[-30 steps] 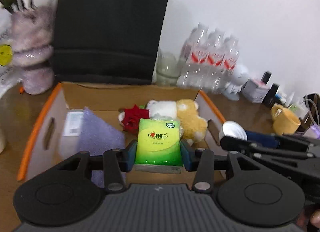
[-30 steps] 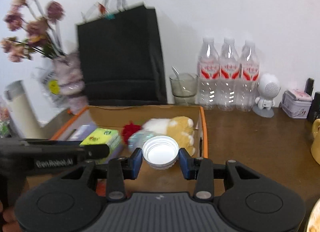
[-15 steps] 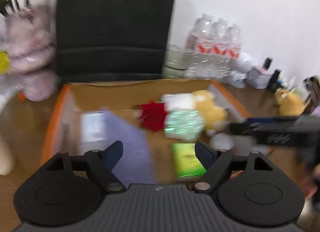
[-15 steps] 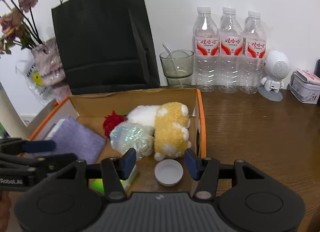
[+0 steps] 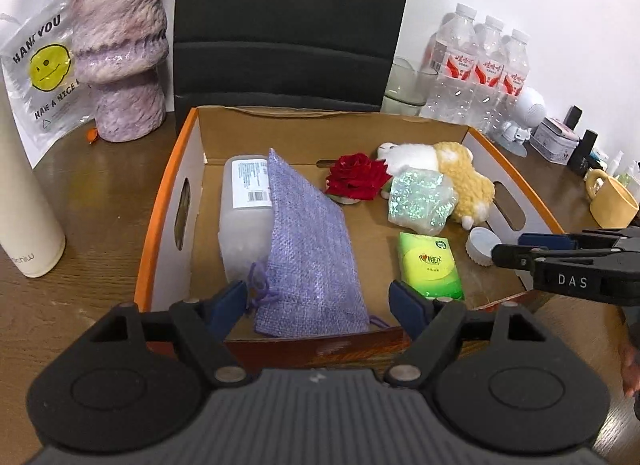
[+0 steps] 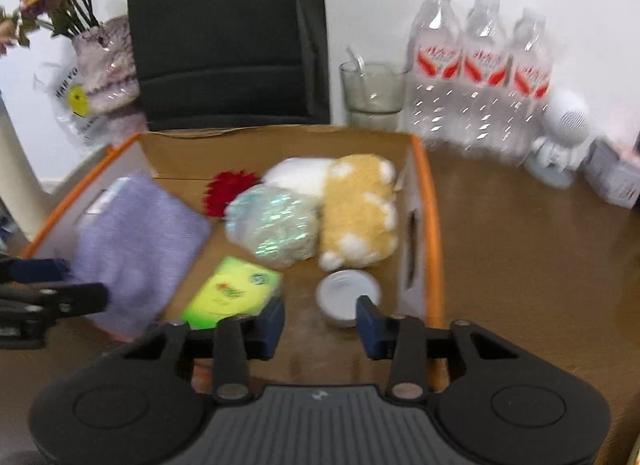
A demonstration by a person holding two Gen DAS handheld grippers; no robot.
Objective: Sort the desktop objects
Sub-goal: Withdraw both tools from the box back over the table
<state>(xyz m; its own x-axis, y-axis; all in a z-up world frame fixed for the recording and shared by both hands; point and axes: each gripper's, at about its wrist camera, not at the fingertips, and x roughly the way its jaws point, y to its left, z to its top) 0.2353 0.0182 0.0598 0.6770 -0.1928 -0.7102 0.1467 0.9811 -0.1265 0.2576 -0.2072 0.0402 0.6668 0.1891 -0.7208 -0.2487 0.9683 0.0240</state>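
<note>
Everything I place here is relative to the cardboard box [image 5: 182, 169] on the desk. My left gripper [image 5: 318, 307] hovers over its near wall, jaws spread wide with nothing pressed between the pads; the purple pouch [image 5: 308, 249] lies below them on the box floor. My right gripper [image 6: 319, 321] sits above the near right corner, jaws closing, empty, the white lid [image 6: 347, 297] just beyond them on the floor. The green tissue pack [image 5: 430, 265] lies flat inside, near the front wall.
</note>
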